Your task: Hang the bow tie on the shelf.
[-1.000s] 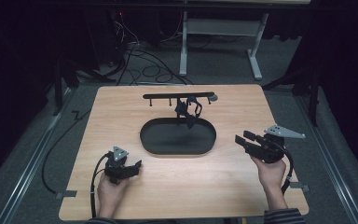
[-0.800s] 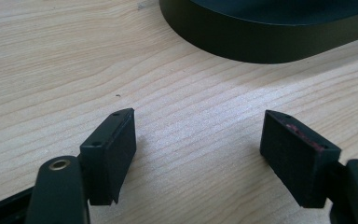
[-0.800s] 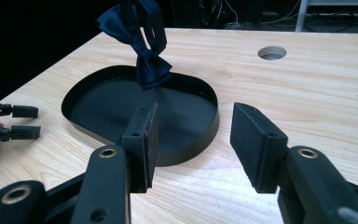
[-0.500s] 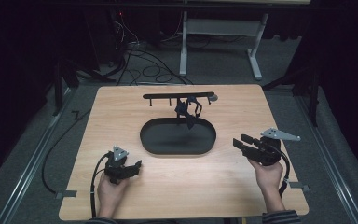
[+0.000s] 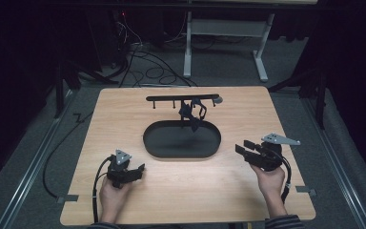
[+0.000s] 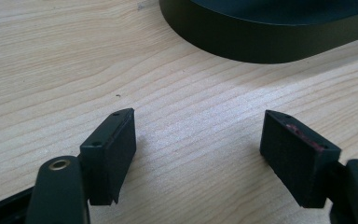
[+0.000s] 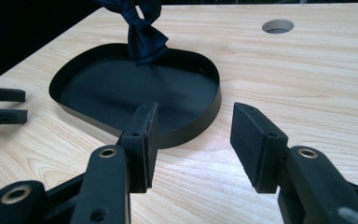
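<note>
Two claws flank the tray (image 5: 181,151), lying long crosswise.

Shallow black oval tray (image 5: 150,143), upright at table ctr; dark blue knotted cloth (image 5: 190,113) hangs at its 12 o'clock rim.
</note>
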A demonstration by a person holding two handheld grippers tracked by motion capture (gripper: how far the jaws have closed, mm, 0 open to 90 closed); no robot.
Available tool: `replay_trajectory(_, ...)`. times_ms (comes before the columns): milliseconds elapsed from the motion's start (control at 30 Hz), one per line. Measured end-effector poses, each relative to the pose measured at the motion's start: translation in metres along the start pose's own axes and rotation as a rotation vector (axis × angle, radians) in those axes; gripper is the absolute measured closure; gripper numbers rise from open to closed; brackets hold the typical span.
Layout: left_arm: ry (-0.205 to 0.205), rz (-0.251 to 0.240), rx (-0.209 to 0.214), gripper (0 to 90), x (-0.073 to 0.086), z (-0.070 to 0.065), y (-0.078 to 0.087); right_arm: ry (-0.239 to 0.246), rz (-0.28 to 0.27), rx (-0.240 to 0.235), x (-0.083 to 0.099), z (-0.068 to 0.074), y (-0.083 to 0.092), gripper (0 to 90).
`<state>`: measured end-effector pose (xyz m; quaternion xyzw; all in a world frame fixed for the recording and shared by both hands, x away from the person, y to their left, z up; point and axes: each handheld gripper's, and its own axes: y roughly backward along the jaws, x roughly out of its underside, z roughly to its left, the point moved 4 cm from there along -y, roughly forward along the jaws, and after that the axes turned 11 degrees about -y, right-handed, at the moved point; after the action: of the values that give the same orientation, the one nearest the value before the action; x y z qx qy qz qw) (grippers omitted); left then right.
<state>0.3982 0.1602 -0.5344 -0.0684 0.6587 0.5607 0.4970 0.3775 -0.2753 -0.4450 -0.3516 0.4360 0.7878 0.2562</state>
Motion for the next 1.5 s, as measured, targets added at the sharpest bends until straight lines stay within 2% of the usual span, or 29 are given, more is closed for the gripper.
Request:
replay_trajectory(967, 0.0, 0.0, 0.0, 27.4, 0.0, 0.0, 0.0, -0.008, 0.042, 0.012, 0.017, 0.0, -0.027, 53.7)
replay_trajectory(1100, 0.0, 0.0, 0.0, 27.4, 0.0, 0.0, 0.0, -0.023, 0.048, 0.011, 0.019, -0.001, -0.031, 53.6)
replay_trajectory(1500, 0.0, 0.0, 0.0, 27.4, 0.0, 0.0, 0.0, -0.02, 0.091, 0.036, 0.031, -0.003, -0.043, 53.3)
